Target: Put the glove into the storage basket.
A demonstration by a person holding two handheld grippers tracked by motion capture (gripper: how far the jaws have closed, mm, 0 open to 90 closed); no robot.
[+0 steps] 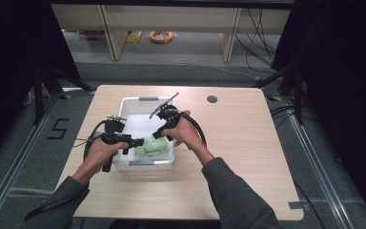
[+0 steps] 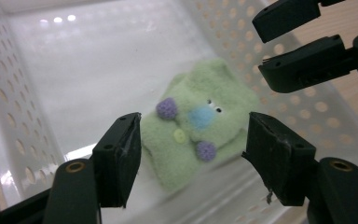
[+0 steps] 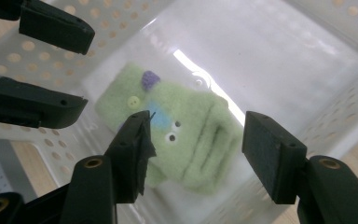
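Two open grippers over a green plush toy in a white basket

The green plush toy (image 1: pixel 150 146) lies on the floor of the perforated white basket (image 1: pixel 132 101), at its near right corner. The left gripper (image 1: pixel 134 142) and right gripper (image 1: pixel 157 133) hover just above it, jaws apart, holding nothing; the basket sits on a wooden table (image 1: pixel 238 138)

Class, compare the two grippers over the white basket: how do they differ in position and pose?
The left gripper sits at the basket's near-left rim; the right gripper comes in from farther back, over its middle. The left gripper lies roughly level, while the right gripper slopes downward. Both are open, empty, and aimed at the green plush toy.
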